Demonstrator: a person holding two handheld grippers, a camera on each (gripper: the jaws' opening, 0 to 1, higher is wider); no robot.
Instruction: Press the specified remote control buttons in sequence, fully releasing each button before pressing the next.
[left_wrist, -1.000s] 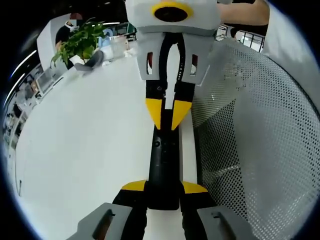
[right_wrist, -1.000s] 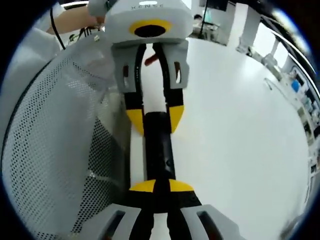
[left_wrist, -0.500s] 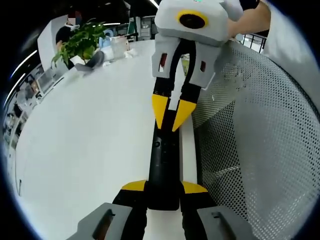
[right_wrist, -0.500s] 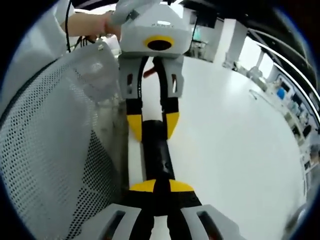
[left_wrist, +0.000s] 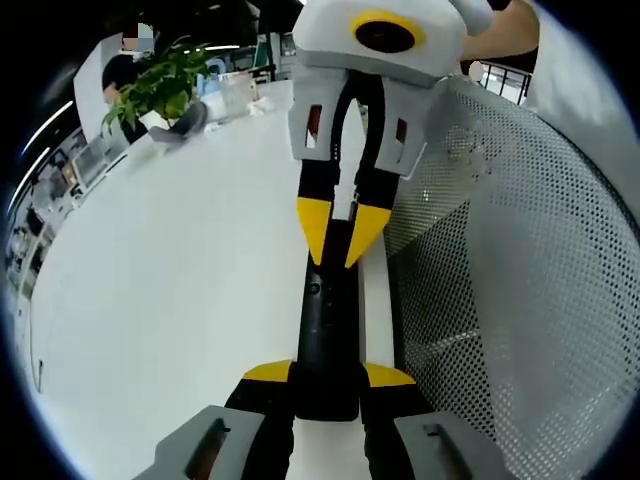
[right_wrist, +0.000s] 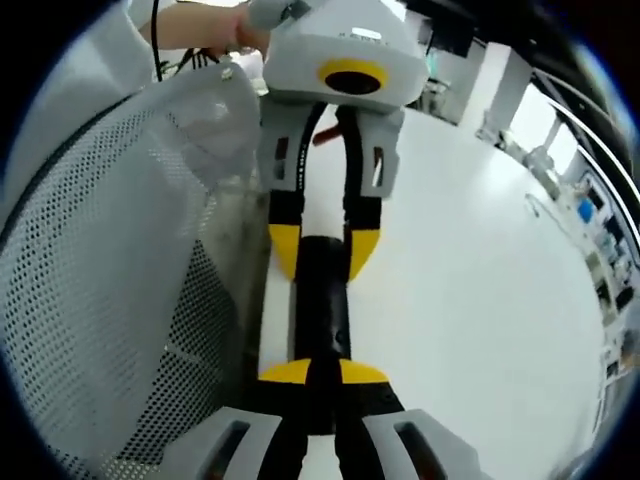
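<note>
left gripper (left_wrist: 326, 385) clamping remote (left_wrist: 328, 335), right gripper (left_wrist: 337, 243) touching

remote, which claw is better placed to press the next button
Probably right. The left claw is shut on the near end of the remote, holding it off the table. The right claw is shut, its yellow tips together and pointing down at the remote's button face, so it is placed to press.

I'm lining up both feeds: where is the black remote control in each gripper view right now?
Left gripper view: the remote control runs up the lower centre, its near end between this gripper's own jaws; the right gripper points down at its far end.
Right gripper view: the remote control lies centre, the left gripper straddling its far end.
Shared landmark: the perforated mesh basket beside it.
</note>
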